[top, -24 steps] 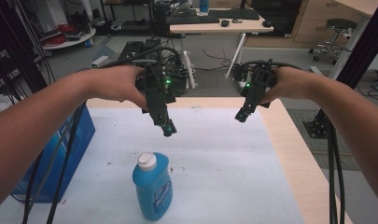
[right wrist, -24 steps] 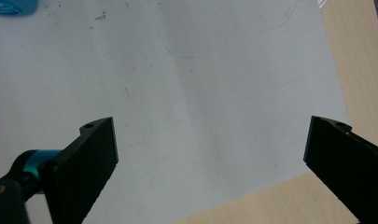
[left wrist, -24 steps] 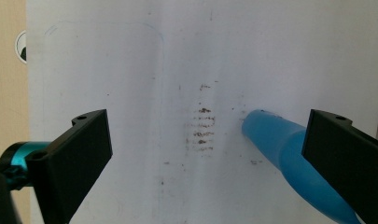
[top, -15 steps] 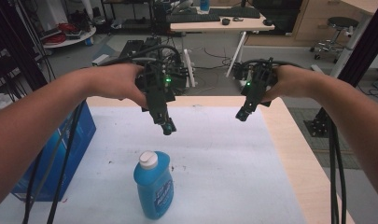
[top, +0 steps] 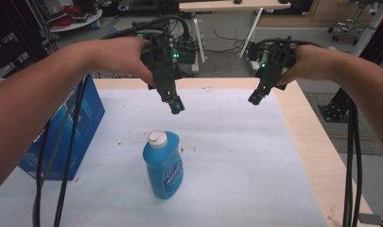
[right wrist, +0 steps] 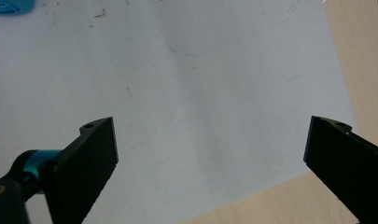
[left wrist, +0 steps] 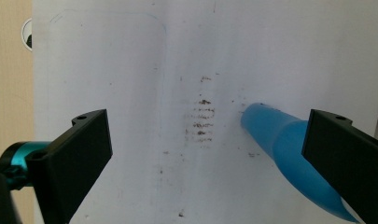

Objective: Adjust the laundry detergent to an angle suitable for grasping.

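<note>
In the high view, a blue bottle point(top: 163, 164) with a white cap is standing upright on the white sheet point(top: 236, 156) that is covering the surface point(top: 312, 137), sitting low and a little left of the frame's centre. The left claw point(top: 176, 107) is hanging in the air above and slightly right of the bottle's cap, well clear of it and pointing down toward the sheet. The right claw point(top: 254, 98) is hovering in the upper right of the frame, over the sheet's far right part and well apart from the bottle. A blue box point(top: 85, 123) is standing at the left edge of the sheet, with black cables point(top: 66, 156) draping in front of it.

In the left gripper view, the left claw point(left wrist: 203, 149) is standing released, its two black jaws wide apart with nothing between them; the bottle point(left wrist: 284, 144) is showing at the right of the frame, partly behind the right-hand jaw. In the right gripper view, the right claw point(right wrist: 210, 154) is likewise standing released, its jaws spread over bare sheet point(right wrist: 200, 93), with the wooden surface point(right wrist: 354, 56) running along the right and lower edges.
</note>
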